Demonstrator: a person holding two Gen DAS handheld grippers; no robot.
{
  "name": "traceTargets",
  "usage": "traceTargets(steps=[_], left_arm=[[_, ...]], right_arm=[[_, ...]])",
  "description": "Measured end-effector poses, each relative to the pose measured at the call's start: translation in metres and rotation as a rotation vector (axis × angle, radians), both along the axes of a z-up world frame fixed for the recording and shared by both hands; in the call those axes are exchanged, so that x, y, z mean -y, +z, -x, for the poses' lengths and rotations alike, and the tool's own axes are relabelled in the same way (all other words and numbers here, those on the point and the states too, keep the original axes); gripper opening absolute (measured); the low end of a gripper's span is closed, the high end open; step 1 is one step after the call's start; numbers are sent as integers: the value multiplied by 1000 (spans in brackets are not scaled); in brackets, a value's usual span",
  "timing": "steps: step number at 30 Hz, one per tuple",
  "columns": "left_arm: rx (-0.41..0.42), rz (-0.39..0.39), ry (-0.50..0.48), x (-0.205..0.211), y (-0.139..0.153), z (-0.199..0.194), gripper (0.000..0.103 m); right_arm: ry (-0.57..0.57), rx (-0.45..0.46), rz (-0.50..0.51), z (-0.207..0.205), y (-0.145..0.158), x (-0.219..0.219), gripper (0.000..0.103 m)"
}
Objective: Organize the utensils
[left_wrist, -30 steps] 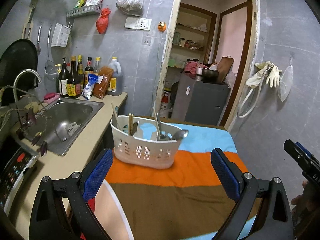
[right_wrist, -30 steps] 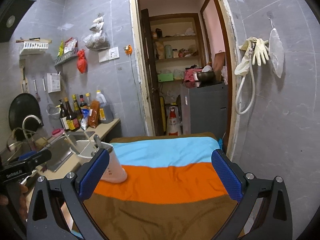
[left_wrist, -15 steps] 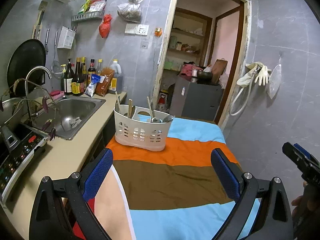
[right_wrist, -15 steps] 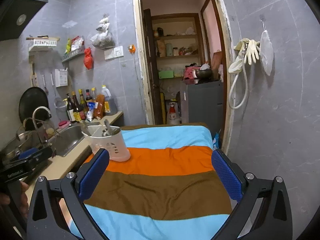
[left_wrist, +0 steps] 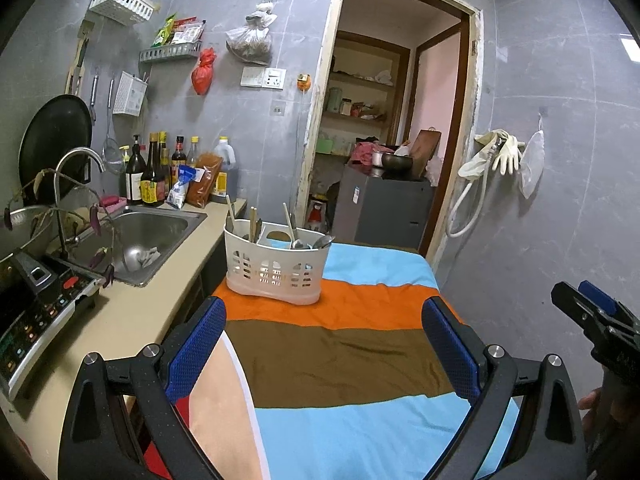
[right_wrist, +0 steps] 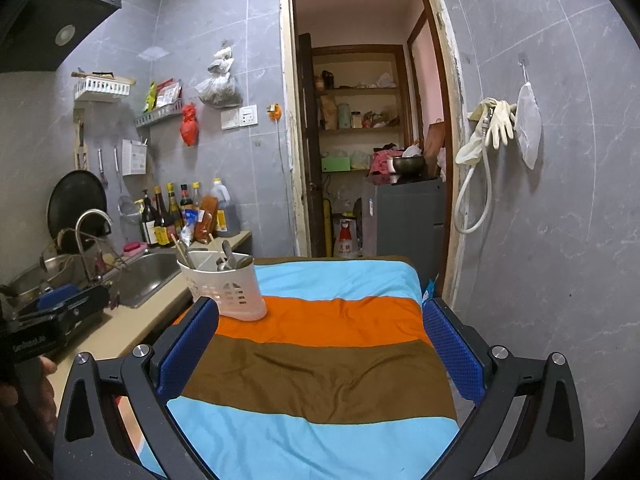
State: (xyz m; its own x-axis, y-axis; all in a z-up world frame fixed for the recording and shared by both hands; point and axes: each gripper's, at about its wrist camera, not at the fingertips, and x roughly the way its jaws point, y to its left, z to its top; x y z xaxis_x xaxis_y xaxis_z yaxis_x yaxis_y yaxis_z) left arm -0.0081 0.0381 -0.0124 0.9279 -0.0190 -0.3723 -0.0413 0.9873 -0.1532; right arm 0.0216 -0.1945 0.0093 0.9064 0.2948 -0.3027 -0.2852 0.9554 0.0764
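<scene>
A white slotted utensil caddy stands on the orange stripe of a striped cloth, near its left edge. It holds chopsticks on the left and spoons on the right. It also shows in the right wrist view. My left gripper is open and empty, well back from the caddy. My right gripper is open and empty, back over the cloth and to the right of the caddy.
A counter with a steel sink, a tap and bottles runs along the left. A control panel sits at the near left. A doorway and a grey cabinet lie behind the table.
Both grippers have pulled back and up from the caddy, which now looks smaller and farther away. Both stay open and empty.
</scene>
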Motion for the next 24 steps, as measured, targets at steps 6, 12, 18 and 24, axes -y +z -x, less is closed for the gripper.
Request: traceTargets(steps=[6, 12, 18, 24], left_arm=[[-2, -1, 1, 0, -2, 1, 96], [1, 2, 8, -2, -2, 2, 96], [1, 3, 9, -2, -2, 2, 96], [-5, 3, 6, -2, -2, 1, 96]], right_arm=[[-3, -7, -4, 1, 0, 1, 103], [-5, -7, -6, 1, -1, 2, 103], [-3, -12, -9, 1, -1, 1, 103], [-5, -11, -7, 1, -1, 1, 103]])
